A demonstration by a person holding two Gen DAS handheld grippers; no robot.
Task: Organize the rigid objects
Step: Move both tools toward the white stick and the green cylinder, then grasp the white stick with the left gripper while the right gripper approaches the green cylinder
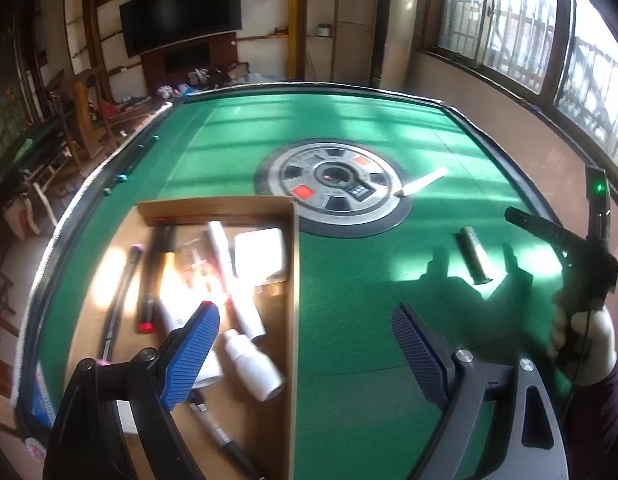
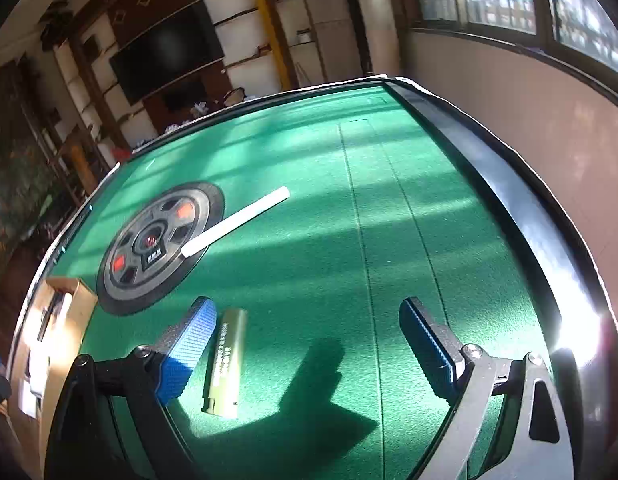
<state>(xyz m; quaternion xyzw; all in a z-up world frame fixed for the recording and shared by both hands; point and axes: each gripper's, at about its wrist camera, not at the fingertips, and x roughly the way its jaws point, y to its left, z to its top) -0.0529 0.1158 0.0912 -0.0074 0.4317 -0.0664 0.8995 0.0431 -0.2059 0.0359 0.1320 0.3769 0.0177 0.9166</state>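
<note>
My left gripper (image 1: 309, 336) is open and empty above the right wall of a shallow cardboard box (image 1: 295, 264) that holds several items: white bottles (image 1: 253, 364), a white tube (image 1: 235, 276), black pens (image 1: 155, 272). An olive-green tube (image 1: 475, 256) lies on the green felt to the right; it also shows in the right wrist view (image 2: 225, 364). A long white tube (image 1: 423, 182) lies at the centre disc's edge, seen too in the right wrist view (image 2: 237, 220). My right gripper (image 2: 309, 348) is open and empty, its left fingertip (image 2: 189, 340) beside the olive tube.
The green felt table (image 2: 389, 220) has a raised black rim (image 2: 529, 220) and a round grey centre disc (image 1: 333, 184). The hand holding the right gripper (image 1: 577, 280) is at the far right in the left wrist view. Shelves, a TV and windows lie beyond.
</note>
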